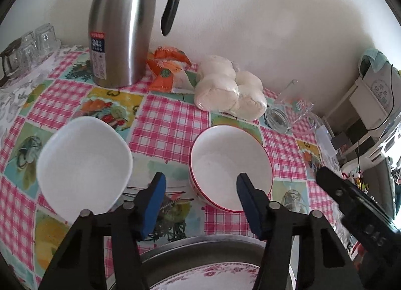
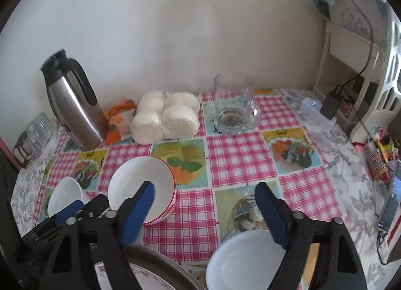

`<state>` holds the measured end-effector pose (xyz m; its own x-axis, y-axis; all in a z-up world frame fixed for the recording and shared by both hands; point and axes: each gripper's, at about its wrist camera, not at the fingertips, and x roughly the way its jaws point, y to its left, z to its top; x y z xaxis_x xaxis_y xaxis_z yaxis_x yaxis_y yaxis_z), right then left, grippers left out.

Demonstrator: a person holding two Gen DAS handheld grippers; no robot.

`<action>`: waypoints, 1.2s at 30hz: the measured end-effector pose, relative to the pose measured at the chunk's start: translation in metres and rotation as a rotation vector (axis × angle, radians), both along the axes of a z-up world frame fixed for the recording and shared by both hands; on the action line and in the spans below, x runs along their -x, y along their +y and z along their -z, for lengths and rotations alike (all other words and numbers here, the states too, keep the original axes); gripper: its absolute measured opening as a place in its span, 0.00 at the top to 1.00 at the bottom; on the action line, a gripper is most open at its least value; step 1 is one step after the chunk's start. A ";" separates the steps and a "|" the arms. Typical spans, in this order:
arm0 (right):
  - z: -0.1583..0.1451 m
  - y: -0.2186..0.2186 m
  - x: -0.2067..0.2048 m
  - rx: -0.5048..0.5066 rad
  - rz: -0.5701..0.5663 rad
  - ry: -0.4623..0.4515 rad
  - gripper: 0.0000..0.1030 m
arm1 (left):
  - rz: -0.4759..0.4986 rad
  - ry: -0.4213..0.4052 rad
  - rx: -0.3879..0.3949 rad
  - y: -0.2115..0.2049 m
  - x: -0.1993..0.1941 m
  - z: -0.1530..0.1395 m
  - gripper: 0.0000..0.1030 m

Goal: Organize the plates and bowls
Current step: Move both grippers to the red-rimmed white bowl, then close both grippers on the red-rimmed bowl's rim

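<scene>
A round white bowl with a red rim stands on the checked tablecloth. A squarish white bowl stands to its left. A floral plate lies in a grey metal tray at the near edge. A white plate lies near right. My left gripper is open and empty, above the tray, its right finger over the round bowl's near rim. My right gripper is open and empty, above the cloth between round bowl and white plate.
A steel thermos jug, an orange packet, bagged white buns and a glass mug stand along the back wall. Small glasses sit far left. Clutter and a white rack fill the right side.
</scene>
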<state>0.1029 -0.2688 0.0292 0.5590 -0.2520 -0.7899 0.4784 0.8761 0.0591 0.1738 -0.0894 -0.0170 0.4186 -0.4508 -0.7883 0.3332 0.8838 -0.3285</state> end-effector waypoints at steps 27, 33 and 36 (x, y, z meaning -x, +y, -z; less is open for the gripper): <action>0.079 0.007 -0.074 -0.101 -0.090 0.227 0.82 | 0.043 0.115 -0.032 -0.022 -0.020 0.037 0.77; 0.085 0.006 -0.073 -0.151 -0.091 0.224 0.89 | 0.056 0.117 -0.013 -0.020 -0.021 0.038 0.78; 0.084 0.008 -0.070 -0.145 -0.092 0.221 0.89 | 0.061 0.106 -0.017 -0.020 -0.019 0.036 0.78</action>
